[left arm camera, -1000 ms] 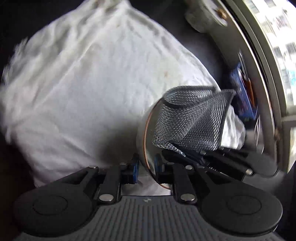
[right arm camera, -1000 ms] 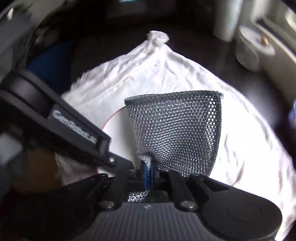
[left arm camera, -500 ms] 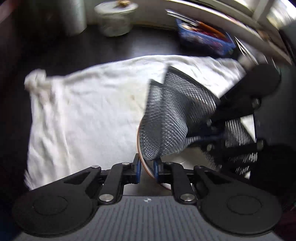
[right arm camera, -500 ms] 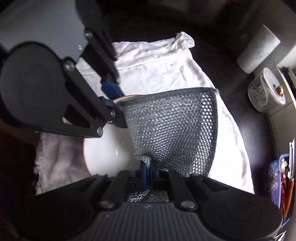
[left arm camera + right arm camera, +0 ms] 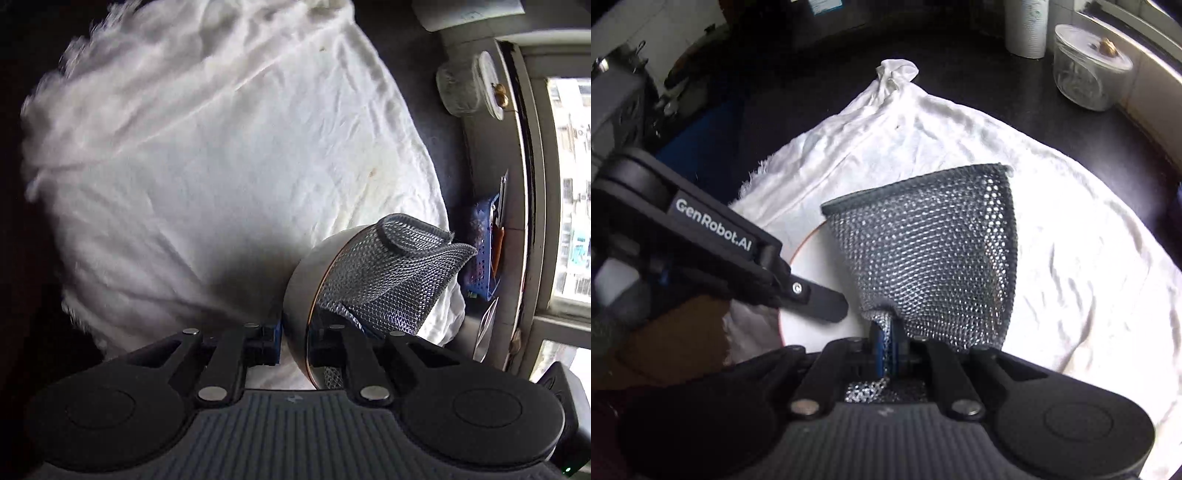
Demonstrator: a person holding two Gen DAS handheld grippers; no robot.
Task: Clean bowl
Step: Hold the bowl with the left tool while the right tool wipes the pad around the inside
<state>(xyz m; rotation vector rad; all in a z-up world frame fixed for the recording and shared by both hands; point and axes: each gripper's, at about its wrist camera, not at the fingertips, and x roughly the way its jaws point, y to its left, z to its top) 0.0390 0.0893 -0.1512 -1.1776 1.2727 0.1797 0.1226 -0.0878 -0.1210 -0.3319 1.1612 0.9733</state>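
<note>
Left wrist view: left gripper (image 5: 295, 345) has its jaws clamped on the rim of the bowl (image 5: 301, 295), one finger outside the wall, one inside.
Bowl: white with a thin orange rim line, held tilted on its side above the white cloth (image 5: 221, 155); its opening faces right in this view.
Mesh scrubber (image 5: 384, 273): grey metallic mesh, draped into the mouth of the bowl and folding out over its upper edge.
Right wrist view: right gripper (image 5: 888, 349) has its jaws closed tight on a gathered corner of the mesh scrubber (image 5: 931, 258); the rest fans upward in a broad sheet.
Bowl interior (image 5: 816, 258): white surface showing left of the mesh, touching it.
Left gripper in right view (image 5: 812, 295): reaches in from the left; one finger lies across the bowl's inner face.
Cloth (image 5: 1071, 240): spread, wrinkled, on a dark countertop (image 5: 979, 74).
Background: glass jar with lid (image 5: 1089, 74) and white roll (image 5: 1025, 27) beyond the cloth; blue basket (image 5: 482, 251) near the window sill.
</note>
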